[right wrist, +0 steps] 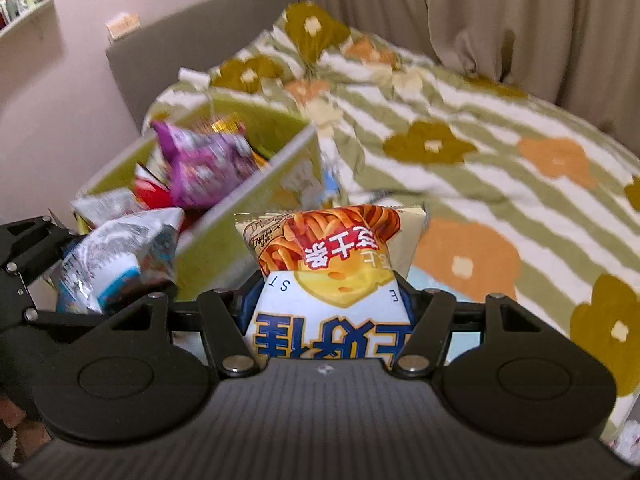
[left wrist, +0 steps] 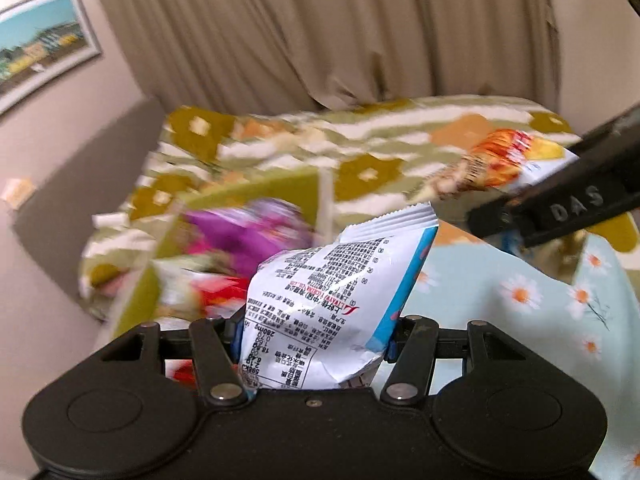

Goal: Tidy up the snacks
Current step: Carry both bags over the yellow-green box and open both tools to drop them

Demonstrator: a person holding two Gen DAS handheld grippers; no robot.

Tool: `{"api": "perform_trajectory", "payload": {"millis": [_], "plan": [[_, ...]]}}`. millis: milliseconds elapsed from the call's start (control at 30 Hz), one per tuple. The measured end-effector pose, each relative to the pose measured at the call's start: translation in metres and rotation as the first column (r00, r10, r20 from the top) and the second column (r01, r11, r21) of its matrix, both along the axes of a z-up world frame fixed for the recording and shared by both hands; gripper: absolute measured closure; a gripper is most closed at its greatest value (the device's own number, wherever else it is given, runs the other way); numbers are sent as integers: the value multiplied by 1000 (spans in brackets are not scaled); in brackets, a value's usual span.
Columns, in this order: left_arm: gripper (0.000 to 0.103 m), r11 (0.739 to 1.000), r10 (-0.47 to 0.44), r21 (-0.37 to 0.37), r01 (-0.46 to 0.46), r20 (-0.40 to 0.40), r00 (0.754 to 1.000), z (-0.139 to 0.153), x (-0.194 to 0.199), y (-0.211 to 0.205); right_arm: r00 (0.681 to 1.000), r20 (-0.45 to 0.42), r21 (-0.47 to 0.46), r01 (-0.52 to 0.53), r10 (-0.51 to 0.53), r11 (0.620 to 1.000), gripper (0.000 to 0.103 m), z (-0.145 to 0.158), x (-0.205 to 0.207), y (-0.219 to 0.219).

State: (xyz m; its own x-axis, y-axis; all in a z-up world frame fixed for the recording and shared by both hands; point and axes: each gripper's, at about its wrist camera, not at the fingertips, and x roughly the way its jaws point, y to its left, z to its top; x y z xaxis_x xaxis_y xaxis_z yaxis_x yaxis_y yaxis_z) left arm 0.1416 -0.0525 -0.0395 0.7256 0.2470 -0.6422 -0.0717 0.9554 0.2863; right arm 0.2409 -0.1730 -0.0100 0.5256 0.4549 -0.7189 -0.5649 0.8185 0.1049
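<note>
Framed picture (left wrist: 38, 46) left view; shelf (right wrist: 24, 20) right.

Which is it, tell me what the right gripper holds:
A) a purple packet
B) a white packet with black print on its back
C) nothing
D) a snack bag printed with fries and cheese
D: in the right wrist view the right gripper is closed on the fries-and-cheese bag.

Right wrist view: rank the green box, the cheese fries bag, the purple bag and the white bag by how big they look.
1. green box
2. cheese fries bag, though it sits in the right gripper close to the lens, which inflates it
3. white bag and purple bag: they look alike, so no ranking.
</note>
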Motion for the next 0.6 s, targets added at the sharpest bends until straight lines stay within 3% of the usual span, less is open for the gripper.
{"api": "perform_trajectory", "payload": {"millis": [67,267,600], "plan": [[41,1000,16,-21,-15,29,999,20,-5,20,1000,18,14,-1,1,1000,25,12,-5,12],[41,998,48,25,-51,101,994,54,2,86,998,58,77,14,-19,997,25,39,-17,65],[40,994,-112,22,111,47,993,45,85,182,982,49,163,172,-182,972,25,50,-12,175]]}}
